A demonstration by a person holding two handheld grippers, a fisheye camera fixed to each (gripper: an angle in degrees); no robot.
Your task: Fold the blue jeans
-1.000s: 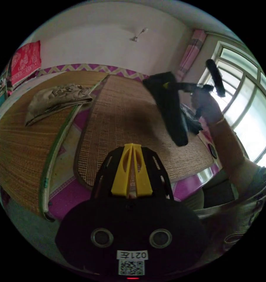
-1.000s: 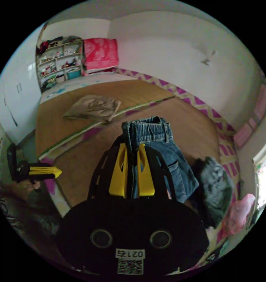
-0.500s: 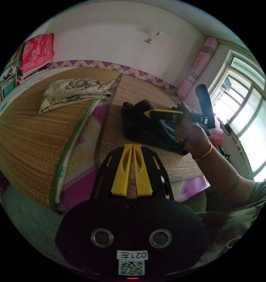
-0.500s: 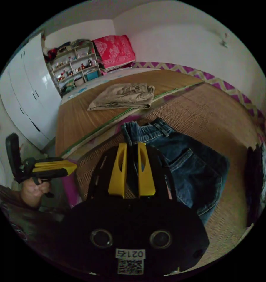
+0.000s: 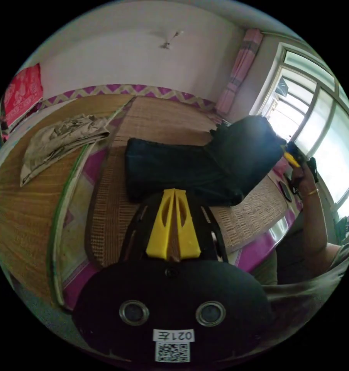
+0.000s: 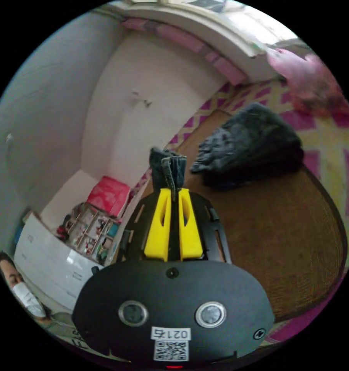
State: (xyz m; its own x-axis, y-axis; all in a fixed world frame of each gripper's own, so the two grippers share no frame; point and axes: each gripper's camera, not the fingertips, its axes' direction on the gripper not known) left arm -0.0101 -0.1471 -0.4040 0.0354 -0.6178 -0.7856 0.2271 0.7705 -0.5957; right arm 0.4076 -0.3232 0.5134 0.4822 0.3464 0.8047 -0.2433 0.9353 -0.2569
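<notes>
Blue jeans [image 5: 174,174] are spread on the woven mat [image 5: 244,220], one end lifted by the right claw [image 6: 173,189] clamped on the denim, best carried over squarely, while the left claw [image 5: 173,191] hangs closed, empty.

- The folded blue denim jeans [image 5: 170,170] lie on the woven straw mat [image 5: 240,220], just beyond the left hand-held gripper [image 5: 173,193].
- One end of the jeans rises off the mat toward the right hand-held gripper [image 5: 292,159], near the window [image 5: 317,127].
- A crumpled beige cloth [image 5: 58,135] lies on a second mat, well apart.
- In the right gripper view, a dark fuzzy garment [image 6: 248,147] lies on the mat beyond the right hand-held gripper [image 6: 173,193], which pinches a jeans edge [image 6: 167,168].
</notes>
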